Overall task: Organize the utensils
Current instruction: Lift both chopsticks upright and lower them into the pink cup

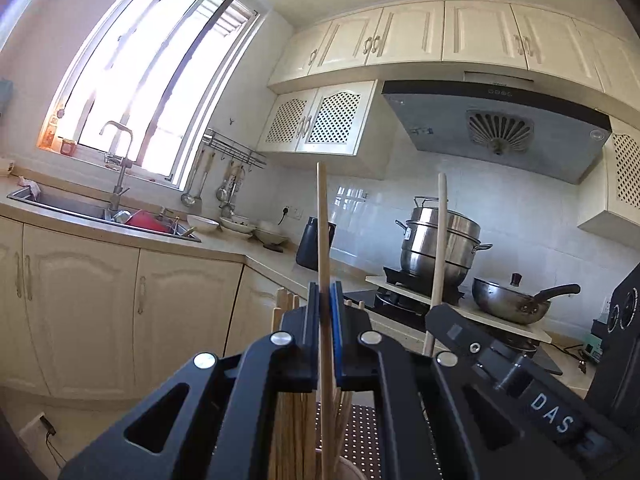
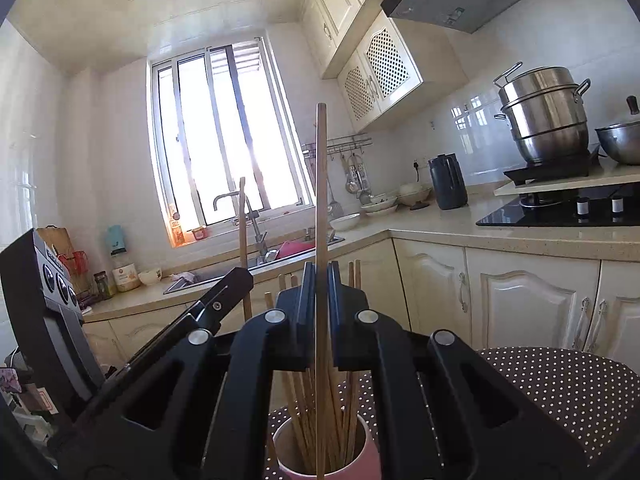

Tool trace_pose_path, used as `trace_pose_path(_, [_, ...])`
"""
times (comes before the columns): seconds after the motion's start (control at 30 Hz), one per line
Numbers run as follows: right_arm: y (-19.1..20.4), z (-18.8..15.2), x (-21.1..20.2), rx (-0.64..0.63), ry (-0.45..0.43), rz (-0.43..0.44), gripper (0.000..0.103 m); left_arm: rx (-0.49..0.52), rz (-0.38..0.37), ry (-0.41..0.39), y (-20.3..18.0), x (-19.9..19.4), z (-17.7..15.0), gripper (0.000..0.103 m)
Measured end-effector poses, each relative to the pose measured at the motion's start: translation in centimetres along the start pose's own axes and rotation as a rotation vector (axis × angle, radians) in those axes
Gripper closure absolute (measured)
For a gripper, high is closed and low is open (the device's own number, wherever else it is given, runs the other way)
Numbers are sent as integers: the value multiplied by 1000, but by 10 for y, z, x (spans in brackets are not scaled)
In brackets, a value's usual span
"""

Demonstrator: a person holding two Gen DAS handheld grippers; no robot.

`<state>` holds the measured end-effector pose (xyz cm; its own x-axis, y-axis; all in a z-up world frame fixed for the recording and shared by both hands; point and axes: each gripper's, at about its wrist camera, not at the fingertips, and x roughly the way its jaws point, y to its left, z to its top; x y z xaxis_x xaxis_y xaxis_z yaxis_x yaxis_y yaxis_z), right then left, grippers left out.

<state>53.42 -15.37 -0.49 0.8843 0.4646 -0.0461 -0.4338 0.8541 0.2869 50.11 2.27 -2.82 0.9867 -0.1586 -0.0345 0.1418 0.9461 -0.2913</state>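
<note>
1. Your left claw [image 1: 325, 296] is clamped on one wooden chopstick [image 1: 322, 220] — the stick stands upright, long axis vertical, its top end rising well above the fingertips and its lower part running down past the jaws.
2. Your right claw [image 2: 319, 276] is clenched on a second chopstick [image 2: 321, 184], also upright, with its lower end reaching down to the pink cup [image 2: 370, 460].
3. In the left wrist view the right claw shows at the right with its stick [image 1: 438, 240] leaning slightly; in the right wrist view the left claw's body comes in from the left with its stick [image 2: 243, 240] behind it. The two claws sit near each other but apart.
4. The cup stands directly below your right claw on a dark table [image 2: 560, 392] with a white-dotted cover. It holds a bundle of chopsticks [image 2: 344, 412] standing roughly upright and fanned out a little — too many overlap to count.
5. Counted: two chopsticks held, one per claw; one cup.
6. Room: the table's rounded edge curves away at the right, with bare dotted surface there. Beyond it lie the cabinet fronts [image 2: 520, 300] and open air above the cup's rim, apart from the bundle's tips.
</note>
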Motion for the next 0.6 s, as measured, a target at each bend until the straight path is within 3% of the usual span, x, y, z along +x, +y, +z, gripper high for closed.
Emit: trace_pose_path(0.6, [0, -25, 3, -45, 53, 29, 96, 48, 35, 56, 8, 0, -40, 97])
